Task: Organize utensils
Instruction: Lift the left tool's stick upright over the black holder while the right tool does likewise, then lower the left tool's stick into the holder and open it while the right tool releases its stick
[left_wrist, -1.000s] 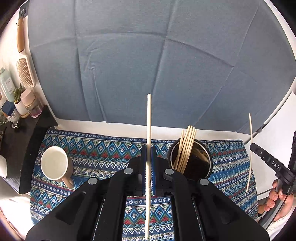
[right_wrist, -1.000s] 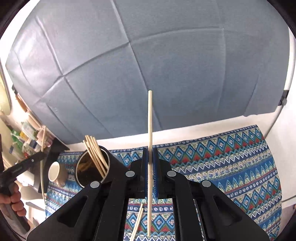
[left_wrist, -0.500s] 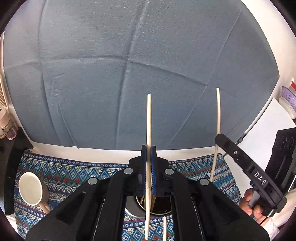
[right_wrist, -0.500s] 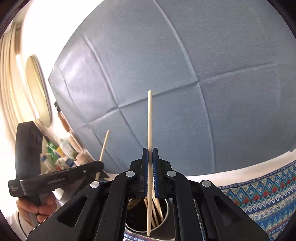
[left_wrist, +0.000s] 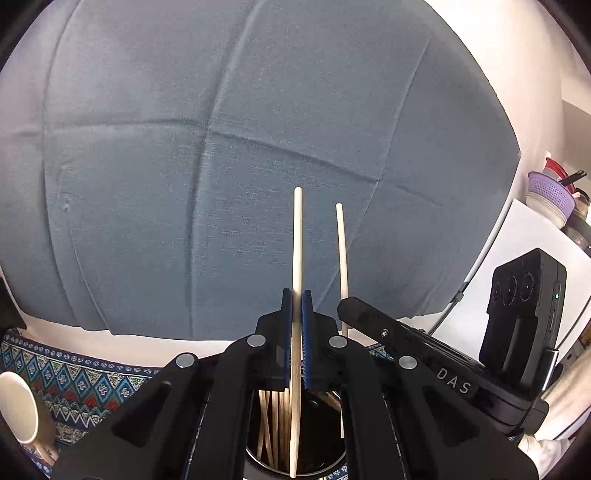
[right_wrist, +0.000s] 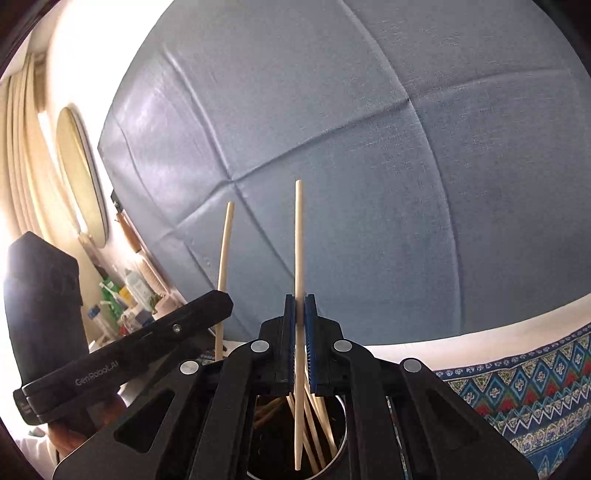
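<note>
Left tongs (left_wrist: 296, 295) pinch a pale, slender, upright wooden chopstick (left_wrist: 297, 240); right tongs (right_wrist: 300, 299) clamp a matching one (right_wrist: 299, 236), both over the dark holder cup (right_wrist: 332, 469) of chopsticks.

White letters "DAS" run along the side of the right gripper (left_wrist: 343, 321); the left gripper (right_wrist: 221, 306) carries faint grey lettering that reads "GenRobot.AI".
</note>
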